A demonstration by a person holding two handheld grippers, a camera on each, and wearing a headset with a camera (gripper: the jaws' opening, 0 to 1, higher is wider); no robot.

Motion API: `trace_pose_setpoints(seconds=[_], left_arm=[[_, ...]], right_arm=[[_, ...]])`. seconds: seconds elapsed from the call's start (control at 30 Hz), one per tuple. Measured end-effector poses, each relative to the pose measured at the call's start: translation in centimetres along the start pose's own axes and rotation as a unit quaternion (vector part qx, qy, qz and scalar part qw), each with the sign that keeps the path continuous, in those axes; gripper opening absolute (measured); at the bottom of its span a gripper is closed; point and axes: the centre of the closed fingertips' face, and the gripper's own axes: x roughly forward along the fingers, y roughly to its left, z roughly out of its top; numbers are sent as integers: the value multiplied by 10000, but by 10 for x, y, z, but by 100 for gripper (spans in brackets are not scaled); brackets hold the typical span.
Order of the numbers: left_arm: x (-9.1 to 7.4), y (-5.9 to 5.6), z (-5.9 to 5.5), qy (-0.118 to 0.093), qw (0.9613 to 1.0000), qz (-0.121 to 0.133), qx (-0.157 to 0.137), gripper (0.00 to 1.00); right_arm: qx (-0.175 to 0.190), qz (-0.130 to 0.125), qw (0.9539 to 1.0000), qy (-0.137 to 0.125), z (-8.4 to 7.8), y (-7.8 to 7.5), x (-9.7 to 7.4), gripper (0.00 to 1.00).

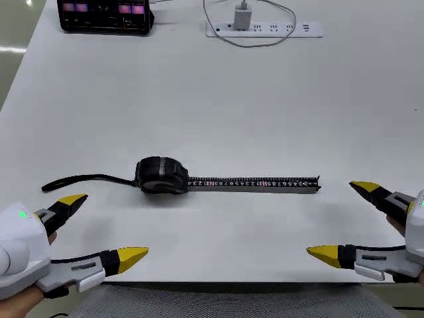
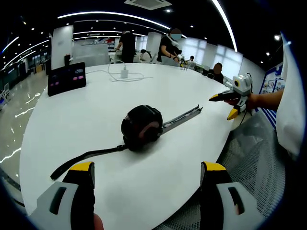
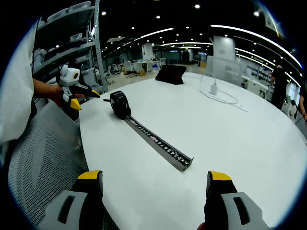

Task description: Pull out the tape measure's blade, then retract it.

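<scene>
The tape measure (image 1: 161,175) lies on the table (image 1: 232,99), its blade (image 1: 252,182) extended rightward, seemingly flat. My left gripper (image 1: 114,224) and right gripper (image 1: 330,217) hover nearer me, jaws wide, clear of it.

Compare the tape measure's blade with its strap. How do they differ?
The blade runs straight from the case toward the right gripper; the strap curves away toward the left gripper. The blade carries printed markings; the strap is plain black. Both lie on the white table, joined to the case.

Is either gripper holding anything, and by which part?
Nothing is held: left gripper and right gripper are open, clear of the black tape measure.
</scene>
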Motion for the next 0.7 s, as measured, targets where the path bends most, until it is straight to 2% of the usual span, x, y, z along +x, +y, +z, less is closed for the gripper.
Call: trace_pose_setpoints(seconds=[0.7], left_arm=[[-1,-2,3,-27,10000,-1,22,88]], right_arm=[[-8,-7,10000,25,-1,4,-2,88]])
